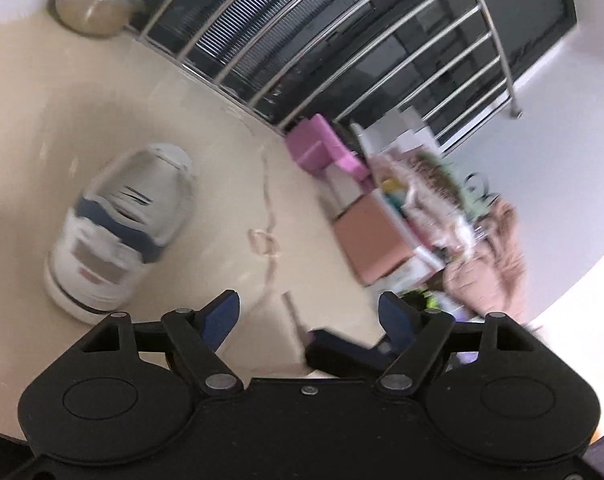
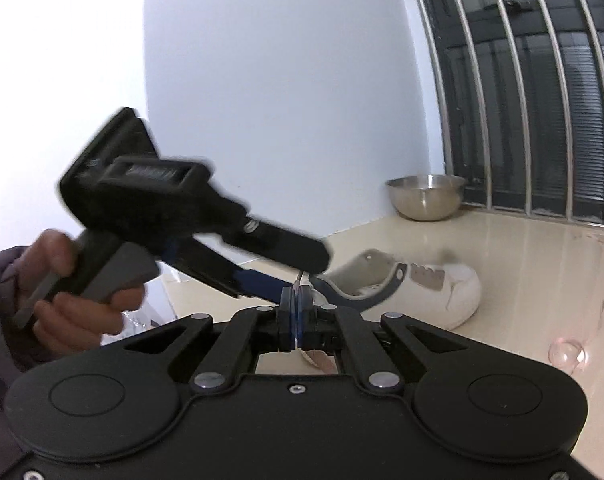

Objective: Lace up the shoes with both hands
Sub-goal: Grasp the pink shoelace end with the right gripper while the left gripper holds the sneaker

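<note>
Fingers of the right gripper pinch the lace tip, while the left gripper gapes wide, holding nothing. Beyond them, the shoe lies on the counter. Keep the pinch near the tip and steady the shoe before threading.
</note>
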The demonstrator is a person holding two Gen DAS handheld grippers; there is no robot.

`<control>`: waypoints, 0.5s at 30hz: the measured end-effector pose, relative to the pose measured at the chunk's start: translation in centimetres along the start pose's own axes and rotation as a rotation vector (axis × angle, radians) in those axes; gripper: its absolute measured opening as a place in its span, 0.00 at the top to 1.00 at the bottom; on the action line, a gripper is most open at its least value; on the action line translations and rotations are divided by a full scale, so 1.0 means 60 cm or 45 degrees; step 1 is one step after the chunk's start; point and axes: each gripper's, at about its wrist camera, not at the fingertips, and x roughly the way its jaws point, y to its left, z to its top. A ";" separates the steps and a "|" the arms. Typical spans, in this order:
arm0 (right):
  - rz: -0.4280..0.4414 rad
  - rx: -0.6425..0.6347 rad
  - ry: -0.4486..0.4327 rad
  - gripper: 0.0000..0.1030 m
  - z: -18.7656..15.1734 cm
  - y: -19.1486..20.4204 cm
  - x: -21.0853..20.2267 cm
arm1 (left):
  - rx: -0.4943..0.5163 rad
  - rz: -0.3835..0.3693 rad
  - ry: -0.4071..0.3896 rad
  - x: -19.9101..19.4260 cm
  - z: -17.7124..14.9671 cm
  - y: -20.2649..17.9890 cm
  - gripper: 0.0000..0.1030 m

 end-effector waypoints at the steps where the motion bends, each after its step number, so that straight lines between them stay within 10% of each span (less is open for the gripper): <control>1: -0.006 0.002 0.008 1.00 -0.005 -0.003 0.003 | -0.019 -0.003 -0.007 0.001 0.001 0.002 0.40; 4: -0.015 0.026 0.009 1.00 -0.015 -0.012 0.010 | -0.060 0.011 -0.006 0.004 -0.002 0.009 0.93; 10: -0.013 0.064 -0.015 0.99 -0.019 -0.007 0.012 | -0.141 0.016 -0.010 0.013 -0.001 0.019 0.98; 15: -0.031 0.156 -0.076 0.65 -0.020 -0.011 0.003 | -0.220 -0.033 -0.026 0.013 0.003 0.029 0.98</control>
